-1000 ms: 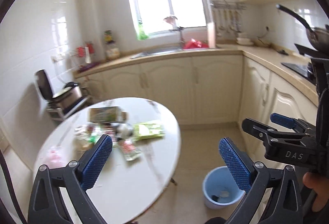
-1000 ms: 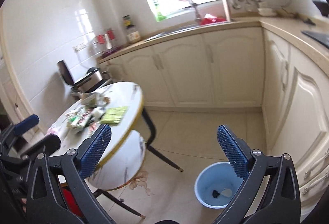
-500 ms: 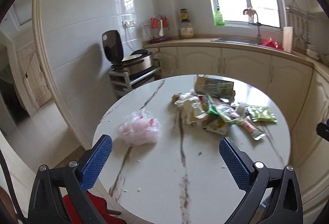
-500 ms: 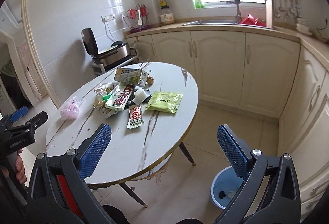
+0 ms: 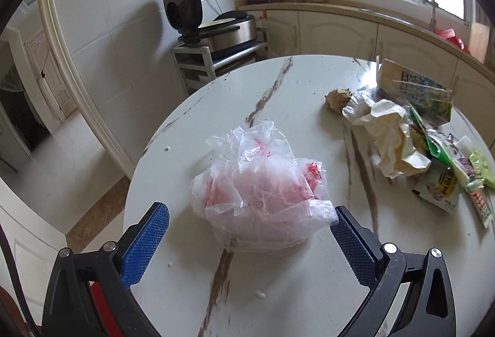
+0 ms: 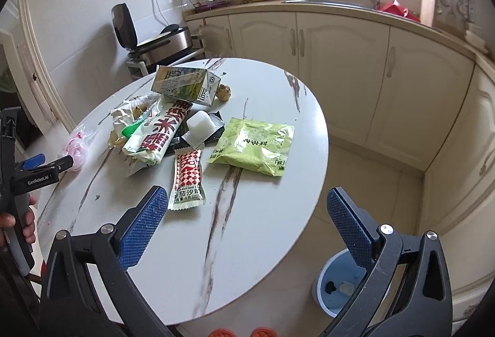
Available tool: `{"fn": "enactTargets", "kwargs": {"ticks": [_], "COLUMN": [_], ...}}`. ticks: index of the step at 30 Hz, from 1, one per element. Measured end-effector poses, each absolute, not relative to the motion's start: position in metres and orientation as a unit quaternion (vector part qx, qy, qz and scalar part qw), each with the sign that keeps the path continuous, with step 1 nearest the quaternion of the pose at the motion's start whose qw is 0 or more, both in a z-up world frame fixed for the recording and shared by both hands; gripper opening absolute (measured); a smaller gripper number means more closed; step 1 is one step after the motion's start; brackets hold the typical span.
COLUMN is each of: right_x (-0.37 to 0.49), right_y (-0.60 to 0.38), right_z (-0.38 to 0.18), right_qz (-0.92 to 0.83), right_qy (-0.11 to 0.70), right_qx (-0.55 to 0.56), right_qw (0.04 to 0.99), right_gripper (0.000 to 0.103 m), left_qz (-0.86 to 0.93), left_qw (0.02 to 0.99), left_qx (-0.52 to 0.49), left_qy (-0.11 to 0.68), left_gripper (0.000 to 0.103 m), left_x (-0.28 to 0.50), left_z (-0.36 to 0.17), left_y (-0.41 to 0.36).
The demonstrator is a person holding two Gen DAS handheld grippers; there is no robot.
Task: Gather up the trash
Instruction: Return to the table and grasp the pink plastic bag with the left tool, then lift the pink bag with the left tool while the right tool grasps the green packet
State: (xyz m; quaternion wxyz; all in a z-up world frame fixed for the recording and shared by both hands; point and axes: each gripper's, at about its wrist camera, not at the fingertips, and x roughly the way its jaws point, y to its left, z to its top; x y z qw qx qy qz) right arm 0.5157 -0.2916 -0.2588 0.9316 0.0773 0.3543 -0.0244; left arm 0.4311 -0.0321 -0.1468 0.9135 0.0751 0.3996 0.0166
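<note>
Left gripper point(image 5: 249, 232) is spread wide open with nothing in it, and a crumpled clear plastic bag point(image 5: 260, 191) with pinkish-red stuff inside sits right between the blue pads point(image 5: 145, 247), the right pad touching or almost touching the bag's edge. The bag's on the round marble table point(image 5: 278, 284), roughly dead centre of that camera's view. Out past it at about 2 o'clock there's a heap of trash: a wad of crumpled paper point(image 5: 391, 136), some snack wrappers point(image 5: 445, 179), a squashed milk carton point(image 5: 414, 89) and a brownish lump point(image 5: 337, 97) just beside the heap.

Right gripper point(image 6: 247, 219) is also fully open and holding nothing, hanging over the near edge of the table point(image 6: 247, 259). Closest to it, at about 11 o'clock, is a red-checked sachet point(image 6: 187, 179), its bottom end near the left pad. A bit further, around 12 to 1 o'clock, lies a flat green packet point(image 6: 253, 147). Behind those, a red-lettered wrapper point(image 6: 157, 133), a white block point(image 6: 199, 125), then the carton point(image 6: 185, 85). Way over at 9 o'clock you can see the pink bag point(image 6: 75, 148) with the other gripper point(image 6: 46, 165) next to it. Down on the floor at 4 o'clock is a blue bin point(image 6: 328, 300), with a couple of bits in the bottom. Cabinets point(image 6: 340, 65) and the sink counter run along the back wall.
</note>
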Motion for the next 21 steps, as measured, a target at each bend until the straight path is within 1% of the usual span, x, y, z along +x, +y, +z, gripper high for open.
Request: {"fn": "enactTargets", "kwargs": {"ticks": [4,9,14,21], "right_x": [0.540,0.569,0.595,0.615], "right_y": [-0.290,-0.294,-0.295,-0.290], "right_z": [-0.265,-0.271,-0.279,-0.286], "right_qz": [-0.031,-0.041,-0.039,-0.032], "right_qy": [0.369,0.395,0.422,0.442], "right_qx": [0.056,0.039,0.021,0.004], "right_qw": [0.927,0.917,0.906,0.896], "right_gripper": [0.103,0.103,0.103,0.103], "left_qz": [0.007,-0.006,-0.009,-0.021], "left_qw": [0.904,0.899,0.902,0.903], "left_qx": [0.090,0.098,0.080,0.075], "left_qy": [0.417,0.426,0.425,0.422], "left_gripper": [0.102,0.101,0.094,0.092], "left_x": [0.456,0.483,0.484,0.467], "left_z": [-0.143,-0.142,-0.153,-0.148], "left_y": [-0.039,-0.025,0.001,0.007]}}
